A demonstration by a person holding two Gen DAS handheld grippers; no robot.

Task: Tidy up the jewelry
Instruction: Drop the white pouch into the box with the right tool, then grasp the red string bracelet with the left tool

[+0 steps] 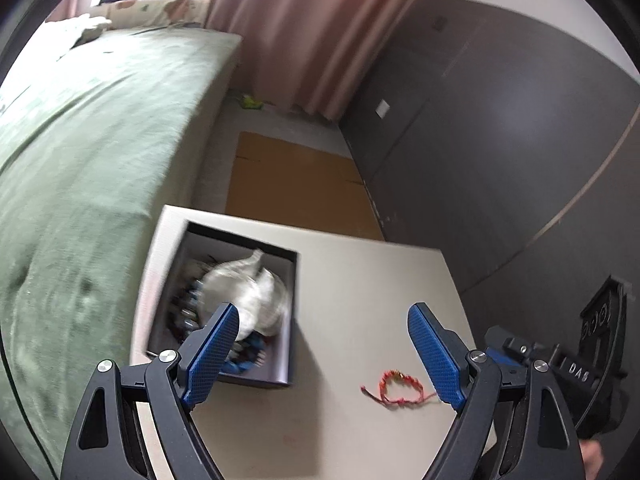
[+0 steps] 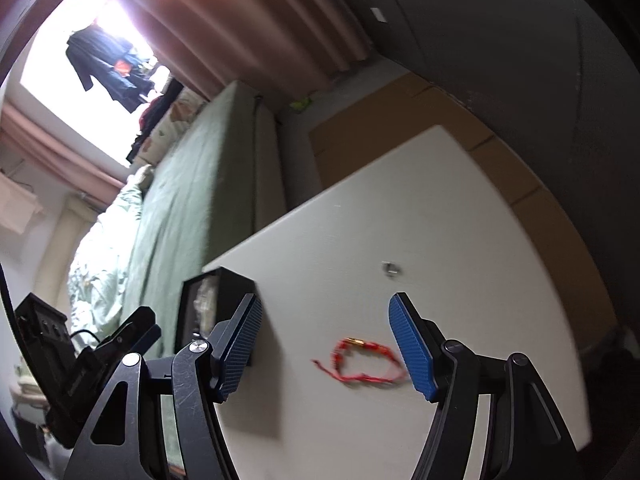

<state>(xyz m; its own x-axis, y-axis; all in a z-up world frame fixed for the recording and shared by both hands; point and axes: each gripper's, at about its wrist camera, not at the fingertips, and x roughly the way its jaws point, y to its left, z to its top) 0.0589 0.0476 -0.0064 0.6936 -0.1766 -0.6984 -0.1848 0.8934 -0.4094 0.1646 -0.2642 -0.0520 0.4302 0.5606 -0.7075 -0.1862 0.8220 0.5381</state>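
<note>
The red braided bracelet [image 2: 362,364], light and limp, lay on the table [image 2: 460,208], best pinched across its cord; the left gripper [image 1: 322,354] and the right gripper [image 2: 326,346] both gaped wide, holding nothing.

Green-covered bed [image 1: 80,152], pink curtains [image 1: 296,28], dark wardrobe [image 1: 500,128]

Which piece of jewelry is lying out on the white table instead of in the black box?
The red braided cord bracelet with a gold bead lies alone on the bare white tabletop. The other pieces sit heaped inside the open black box, beside a white pouch.
</note>
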